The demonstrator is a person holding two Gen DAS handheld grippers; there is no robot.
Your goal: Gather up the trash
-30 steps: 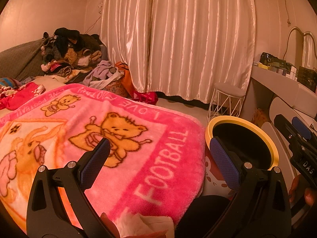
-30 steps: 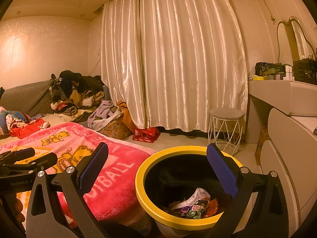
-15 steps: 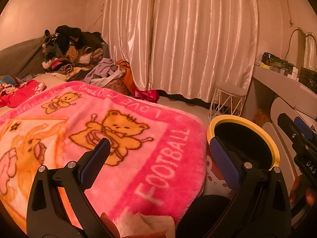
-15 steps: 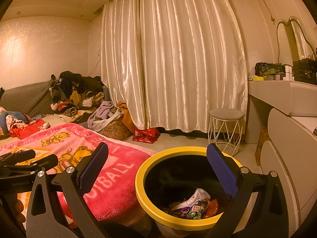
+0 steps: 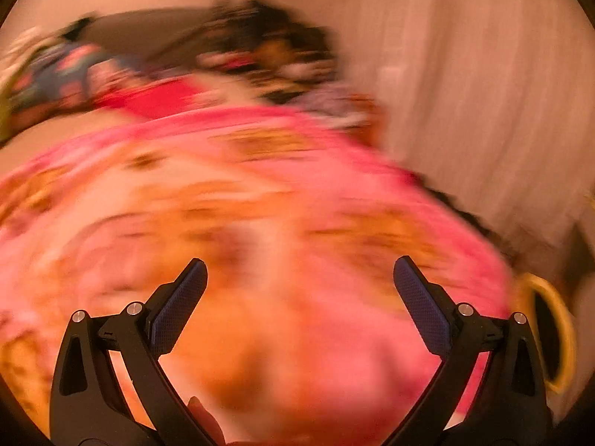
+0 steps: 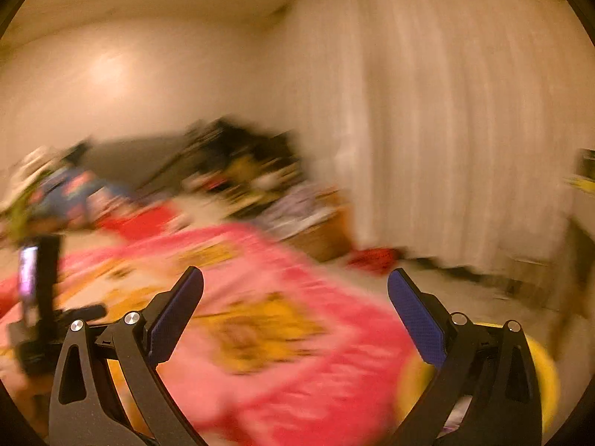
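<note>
Both views have been swung sharply to the left since the earlier frames, and heavy motion blur is now spread across them. The yellow-rimmed trash bin, which was centred ahead of the right gripper half a second ago, has been pushed to the far right edge of the left wrist view and to the lower right corner of the right wrist view, where it is partly hidden behind the gripper's own frame. The pink cartoon blanket on the bed now fills most of both views, with the pile of clothes and the pale curtain smeared behind it. The left gripper is held with its fingers wide apart and nothing between them; the right gripper is likewise spread and empty. The crumpled white tissue that was seen at the bottom edge of the left wrist view can no longer be made out in the blur. From this it is judged that the bin has been turned away from and that the bed is being swept for a further piece of trash. No such piece can be picked out yet, so a steadier view would be needed before any grasp.
</note>
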